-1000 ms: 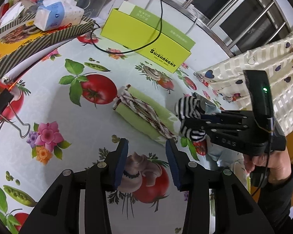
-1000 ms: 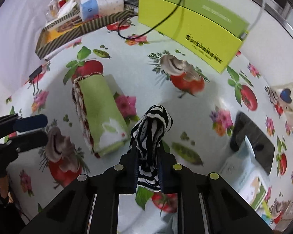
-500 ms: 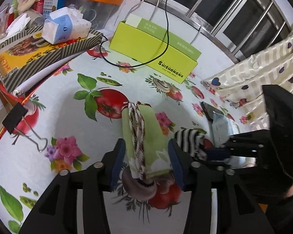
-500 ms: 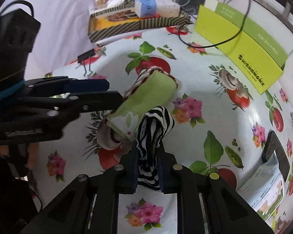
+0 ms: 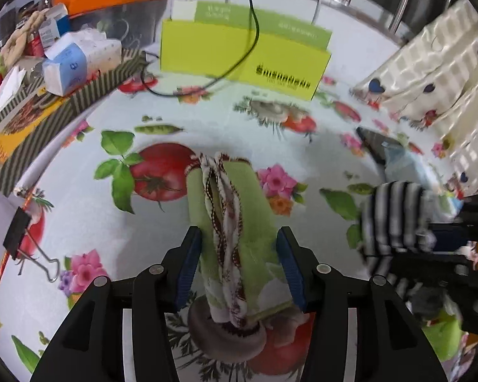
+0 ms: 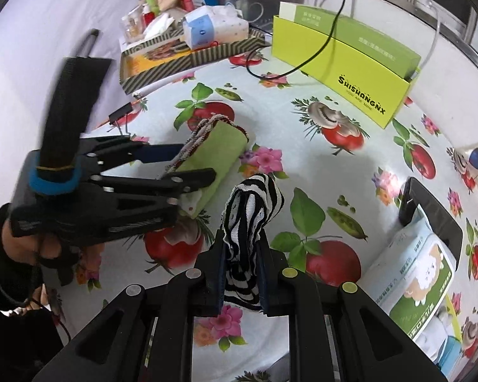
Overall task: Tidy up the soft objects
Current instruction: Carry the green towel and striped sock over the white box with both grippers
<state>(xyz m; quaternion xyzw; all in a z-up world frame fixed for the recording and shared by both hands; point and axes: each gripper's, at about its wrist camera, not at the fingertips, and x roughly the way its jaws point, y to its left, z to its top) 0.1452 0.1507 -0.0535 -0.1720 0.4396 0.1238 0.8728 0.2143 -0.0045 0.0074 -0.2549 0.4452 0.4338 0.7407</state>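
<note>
**Left gripper now straddling the green towel roll, sock still held on the right**

Since a second ago we are seeing the left gripper point(image 5: 239, 267) swing in over the rolled green towel point(image 5: 231, 222), so the roll is now sitting between its blue pads point(image 5: 188, 264) instead of off ahead of it. Its jaws are standing wide, released, with a gap showing on both sides of the roll, so nothing is being gripped yet. We are reading the towel as lying flat on the vegetable-print tablecloth point(image 5: 79, 191), patterned edge trim facing up, near end reaching back between the fingers.

The right gripper point(image 6: 240, 273) is staying clenched on the black-and-white striped sock point(image 6: 251, 210), which is poking up out of the jaws and hanging clear of the table. In the left view that sock point(image 5: 392, 216) is hovering just beside the towel, on its right.

For the task, we are judging this as the pre-grasp on the second soft item: one soft thing in hand, the other lined up. Next move probably is closing on the roll. Risk we are flagging: the roll is loose, so a squeeze near its end may pinch only outer layers and let it unroll.

The yellow-green box point(image 5: 239, 54) and the binder clip point(image 5: 19, 235) are sitting well apart from the action.
</note>
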